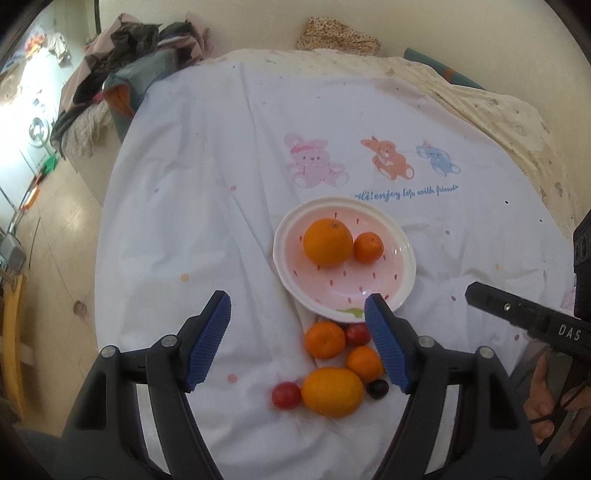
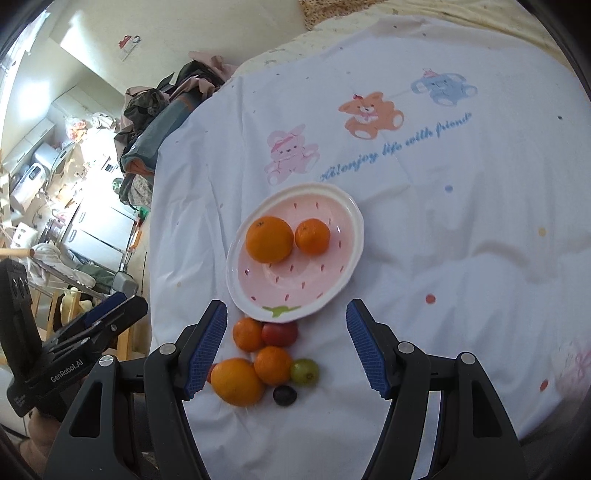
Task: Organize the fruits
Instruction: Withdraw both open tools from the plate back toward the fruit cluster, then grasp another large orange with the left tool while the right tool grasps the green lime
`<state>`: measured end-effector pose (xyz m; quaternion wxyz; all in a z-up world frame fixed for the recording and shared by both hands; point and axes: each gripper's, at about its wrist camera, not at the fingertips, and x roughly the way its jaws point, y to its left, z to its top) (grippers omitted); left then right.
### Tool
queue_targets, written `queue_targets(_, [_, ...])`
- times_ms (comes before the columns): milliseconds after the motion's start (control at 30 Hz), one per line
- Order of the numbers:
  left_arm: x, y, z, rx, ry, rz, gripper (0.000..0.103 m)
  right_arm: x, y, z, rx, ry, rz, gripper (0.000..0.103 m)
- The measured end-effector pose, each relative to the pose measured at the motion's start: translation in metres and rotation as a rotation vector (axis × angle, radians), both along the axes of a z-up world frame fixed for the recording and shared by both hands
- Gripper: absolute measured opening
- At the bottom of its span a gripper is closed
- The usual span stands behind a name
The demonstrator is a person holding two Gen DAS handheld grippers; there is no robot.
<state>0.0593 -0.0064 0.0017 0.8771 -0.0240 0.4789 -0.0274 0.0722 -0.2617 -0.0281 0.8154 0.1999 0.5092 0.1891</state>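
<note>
1. White bedsheet covers most of the view, printed with a pink bunny, orange bear and blue elephant.
2. Clothes pile heaped at 10 o'clock.
3. Cream patterned blanket at 2 o'clock.
4. Leopard-print fabric at 12.

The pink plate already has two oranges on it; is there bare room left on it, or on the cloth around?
The plate is bare in its near half, between the big orange, the small orange and the green leaf mark. The white cloth lies bare right of the plate. The fruit cluster just below the rim is crowded.
</note>
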Motion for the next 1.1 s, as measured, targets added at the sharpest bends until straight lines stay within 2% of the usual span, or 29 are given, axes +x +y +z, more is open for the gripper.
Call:
queue_targets(267, [-0.002,-0.008,-0.028,-0.002,0.085,-0.027,0.072,0.001,-0.014,-0.012,-0.007,0.054,-0.074,0.07])
queue_targets(400, [-0.005,-0.023,-0.051,0.006,0.173,-0.081,0.072,0.007,-0.022,-0.029,0.039,0.136,-0.101,0.07])
queue_targets(533, [-0.01,-0.045,-0.073,0.012,0.268,-0.173,0.072,0.01,-0.026,-0.036,0.046,0.164,-0.122,0.07])
queue_targets(600, [-0.011,-0.05,-0.086,0.03,0.326,-0.189,0.072,0.011,-0.026,-0.038,0.053,0.173,-0.122,0.07])
queue_targets(733, [-0.012,-0.053,-0.104,0.075,0.388,-0.209,0.072,0.011,-0.023,-0.04,0.047,0.179,-0.113,0.07])
queue_targets(967, [-0.006,-0.058,-0.111,0.119,0.378,-0.232,0.071,0.017,-0.017,-0.046,0.051,0.201,-0.098,0.07])
queue_targets(1000, [-0.007,-0.06,-0.111,0.138,0.375,-0.239,0.068,0.017,-0.017,-0.046,0.049,0.202,-0.094,0.07])
queue_targets(1033, [-0.008,-0.062,-0.111,0.146,0.368,-0.247,0.059,0.017,-0.015,-0.047,0.041,0.202,-0.087,0.07])
queue_targets(1100, [-0.009,-0.063,-0.109,0.142,0.364,-0.25,0.057,0.016,-0.014,-0.046,0.035,0.202,-0.079,0.07])
